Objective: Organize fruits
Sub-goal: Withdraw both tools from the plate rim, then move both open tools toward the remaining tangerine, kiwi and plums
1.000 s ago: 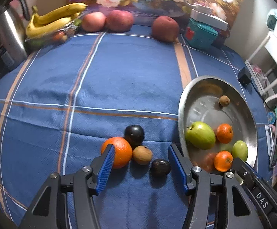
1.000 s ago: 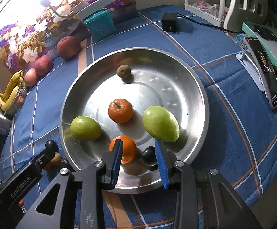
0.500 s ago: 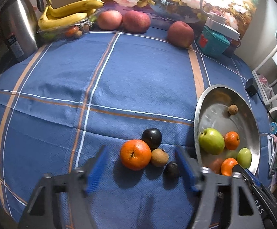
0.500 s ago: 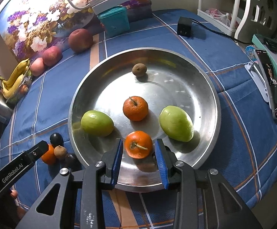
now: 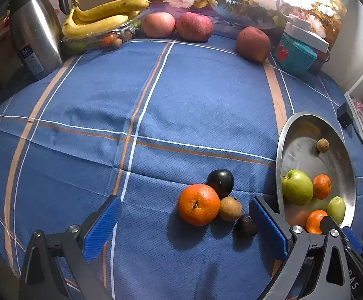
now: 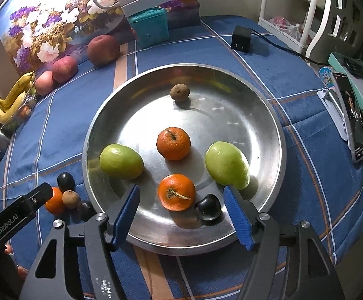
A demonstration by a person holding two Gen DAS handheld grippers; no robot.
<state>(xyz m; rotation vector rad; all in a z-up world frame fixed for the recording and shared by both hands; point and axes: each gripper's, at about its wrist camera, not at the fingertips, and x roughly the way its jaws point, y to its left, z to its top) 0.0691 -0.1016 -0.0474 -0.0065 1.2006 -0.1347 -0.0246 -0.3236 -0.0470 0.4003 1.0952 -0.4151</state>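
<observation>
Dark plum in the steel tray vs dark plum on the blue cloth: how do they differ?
The dark plum in the round steel tray lies on metal near the front rim, beside a small orange mandarin, between the right gripper's opening jaws, untouched. The dark plum on the blue cloth sits outside the tray, behind a larger orange and a brown fruit. Both are small, round, near-black.

Before me: one table under a blue plaid cloth [image 5: 181, 95]. On it: steel tray [image 6: 276, 135]; an orange [image 5: 198, 204], two dark plums [image 5: 221, 180] [image 5: 246, 225] and a brown fruit [image 5: 229, 209], clustered and touching just left of the tray; three red apples [image 5: 194, 26] along the far edge; bananas [image 5: 101, 17] on a wrapped pack; kettle [image 5: 35, 32]; teal box [image 6: 148, 27]; black adapter [image 6: 241, 40].
</observation>
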